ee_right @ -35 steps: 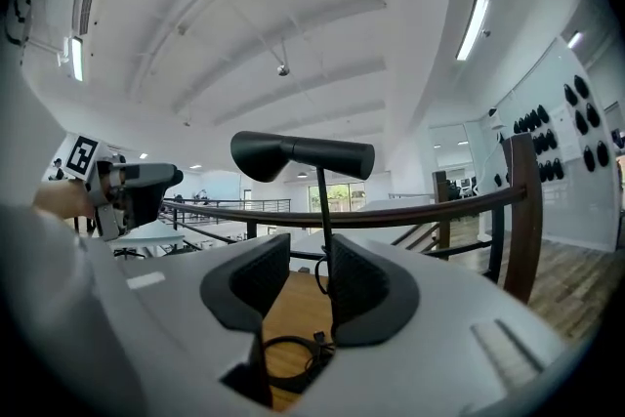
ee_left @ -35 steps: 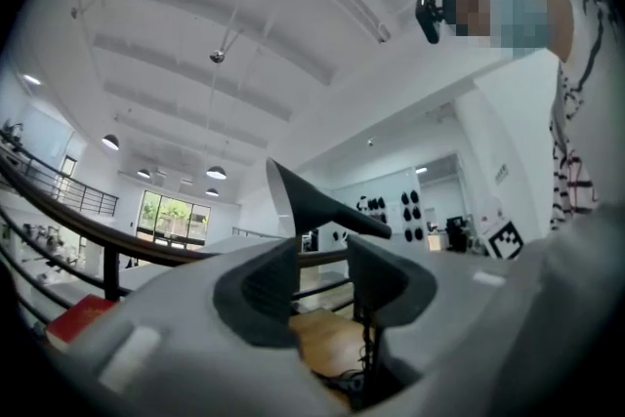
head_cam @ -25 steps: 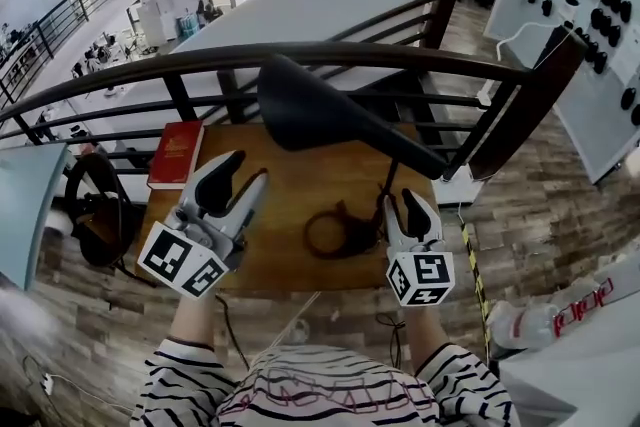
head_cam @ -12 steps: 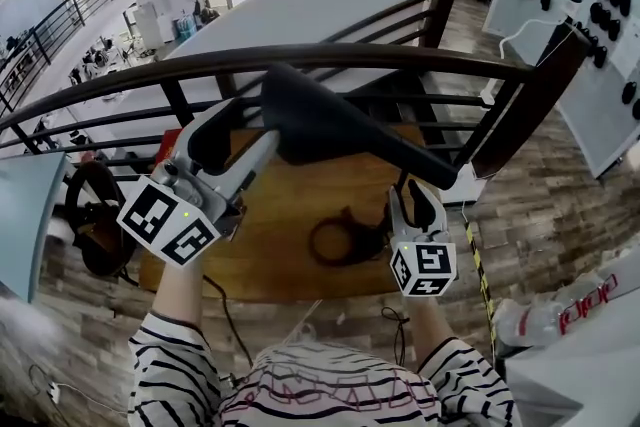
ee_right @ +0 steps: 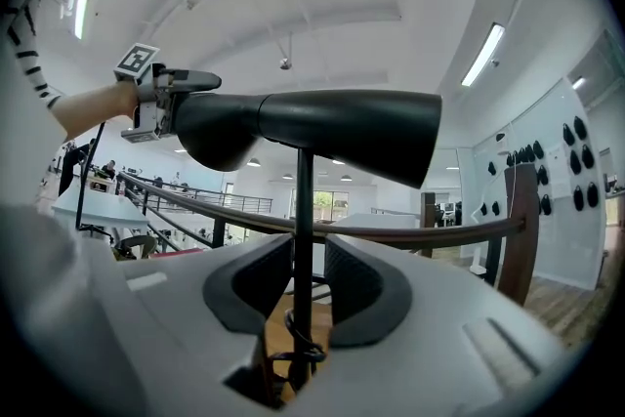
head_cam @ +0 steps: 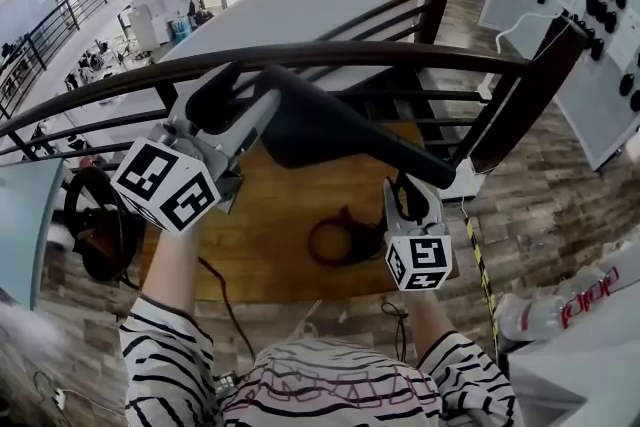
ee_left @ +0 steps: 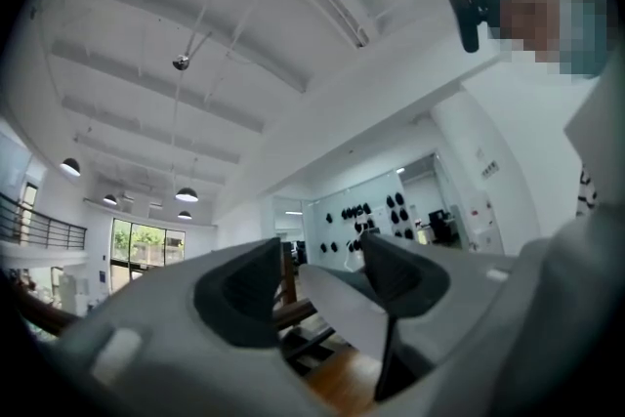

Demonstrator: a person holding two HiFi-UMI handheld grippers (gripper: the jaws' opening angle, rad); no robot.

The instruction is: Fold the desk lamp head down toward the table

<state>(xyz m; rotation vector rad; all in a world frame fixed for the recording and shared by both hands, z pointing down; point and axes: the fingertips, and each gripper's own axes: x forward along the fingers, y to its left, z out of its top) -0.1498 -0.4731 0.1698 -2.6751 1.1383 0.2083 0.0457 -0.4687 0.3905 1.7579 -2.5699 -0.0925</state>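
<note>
The black desk lamp stands on the wooden table (head_cam: 270, 215), its long head (head_cam: 330, 130) raised on a thin stem (head_cam: 400, 177) above a ring base (head_cam: 332, 240). My left gripper (head_cam: 250, 90) is lifted to the head's rounded rear end, its jaws opening wide. In the left gripper view the head's pale underside (ee_left: 342, 312) shows between the left gripper's (ee_left: 317, 273) jaws, untouched. My right gripper (head_cam: 407, 190) sits low by the stem. In the right gripper view the stem (ee_right: 304, 210) runs between the right gripper's (ee_right: 308, 273) closing jaws with a slim gap, below the head (ee_right: 332, 127).
A dark curved railing (head_cam: 330, 55) runs behind the table, with an open atrium below. A black round object (head_cam: 95, 225) sits at the table's left end. A cable (head_cam: 215, 295) hangs off the front edge. A white board with black knobs (head_cam: 600, 5) stands at right.
My left gripper rose from the table's left side up to the lamp head's rear end and its jaws spread wider. The right gripper stayed at the stem, jaws narrowing a little.
</note>
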